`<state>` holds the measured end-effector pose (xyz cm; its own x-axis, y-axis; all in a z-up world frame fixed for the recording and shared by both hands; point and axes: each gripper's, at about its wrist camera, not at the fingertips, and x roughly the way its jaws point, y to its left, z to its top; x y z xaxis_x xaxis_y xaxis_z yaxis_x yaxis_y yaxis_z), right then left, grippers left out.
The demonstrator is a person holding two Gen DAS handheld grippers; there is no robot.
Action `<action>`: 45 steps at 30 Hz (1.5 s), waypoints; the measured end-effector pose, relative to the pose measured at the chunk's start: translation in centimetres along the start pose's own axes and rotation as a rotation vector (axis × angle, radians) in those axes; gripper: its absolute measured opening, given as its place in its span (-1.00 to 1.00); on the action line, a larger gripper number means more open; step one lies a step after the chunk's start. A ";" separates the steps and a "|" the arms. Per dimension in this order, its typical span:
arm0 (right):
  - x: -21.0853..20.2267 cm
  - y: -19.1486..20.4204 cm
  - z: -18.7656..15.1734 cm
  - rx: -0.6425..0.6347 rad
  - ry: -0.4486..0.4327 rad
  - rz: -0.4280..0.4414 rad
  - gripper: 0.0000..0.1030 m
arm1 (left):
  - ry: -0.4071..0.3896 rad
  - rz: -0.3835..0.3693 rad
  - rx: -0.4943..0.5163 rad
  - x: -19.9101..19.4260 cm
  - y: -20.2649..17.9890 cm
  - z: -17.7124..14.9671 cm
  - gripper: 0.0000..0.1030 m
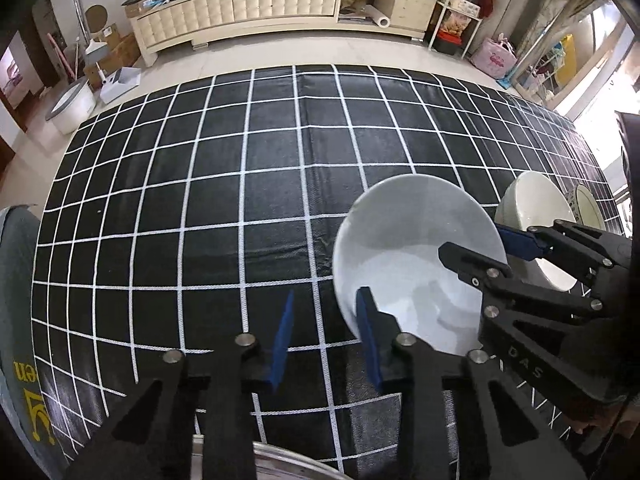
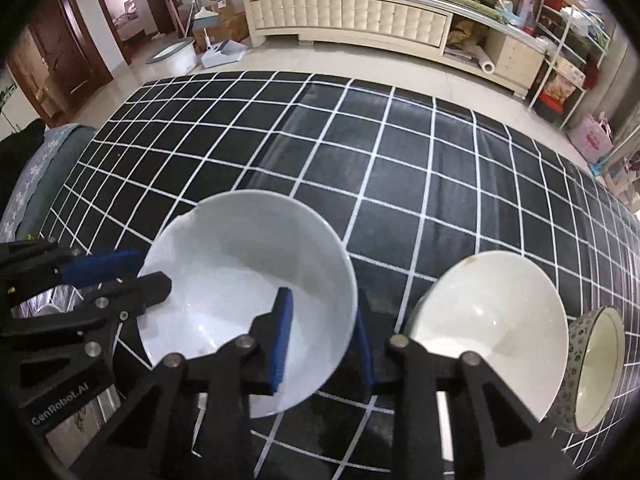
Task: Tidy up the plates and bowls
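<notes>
Black grid tablecloth point(image 2: 400, 168) | white bowl point(image 2: 244, 280) straddled at opposite rims by left gripper point(image 1: 326, 340) and right gripper point(image 2: 324, 338), pads pinching | glossy, plain, chipped rim.

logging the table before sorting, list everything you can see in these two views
large bowl: one, white, on the cloth between both grippers
medium bowl: one, cream, right of the large bowl
small bowl: one, dark patterned outside, cream inside, furthest right
tablecloth: one, black with white grid, under the bowls
metal container: one, silver, near edge, kind unclear
cabinet: one, cream, by the far wall
left gripper: one, black with blue pads, jaws astride the large bowl's left rim, contact unclear
right gripper: one, same colours, jaws astride its right rim, contact unclear
</notes>
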<state>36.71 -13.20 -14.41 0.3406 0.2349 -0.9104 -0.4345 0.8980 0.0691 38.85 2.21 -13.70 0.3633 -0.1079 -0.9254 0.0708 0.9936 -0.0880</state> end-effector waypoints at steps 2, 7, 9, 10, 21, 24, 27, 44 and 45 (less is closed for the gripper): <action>0.3 -0.1 -0.1 0.000 0.012 0.001 -0.44 | 0.001 0.003 0.007 0.1 -0.3 0.1 -0.59; 0.2 0.1 -0.1 -0.017 0.004 -0.016 -0.52 | 0.021 -0.001 0.013 0.9 -0.6 0.4 -0.65; 0.3 0.0 -0.1 -0.016 0.006 -0.019 -0.57 | 0.035 -0.007 0.016 1.2 -0.7 0.6 -0.69; 0.2 0.0 -0.1 -0.018 0.008 -0.023 -0.62 | 0.038 -0.009 0.022 1.4 -0.8 0.6 -0.74; -1.2 -0.6 -1.1 0.057 0.007 0.002 -0.74 | 0.043 0.000 0.039 0.6 -1.4 -0.1 -0.78; -2.8 -0.1 -1.6 0.059 -0.007 -0.007 -0.74 | 0.028 0.008 0.069 -0.6 -2.0 -0.9 -0.78; -4.6 0.1 -2.2 0.064 -0.021 -0.012 -0.74 | 0.016 0.006 0.071 -2.2 -2.3 -1.7 -0.78; -11.0 0.7 -9.0 0.130 -0.045 -0.023 -0.75 | -0.022 -0.020 0.105 -9.0 -5.2 -8.2 -0.78; -11.1 0.7 -9.4 0.132 -0.043 -0.023 -0.74 | -0.019 -0.022 0.105 -9.1 -5.5 -8.7 -0.78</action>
<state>24.76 -18.64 -8.12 0.3858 0.2273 -0.8942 -0.3135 0.9438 0.1046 27.06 -1.99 -8.00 0.3784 -0.1314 -0.9163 0.1757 0.9821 -0.0683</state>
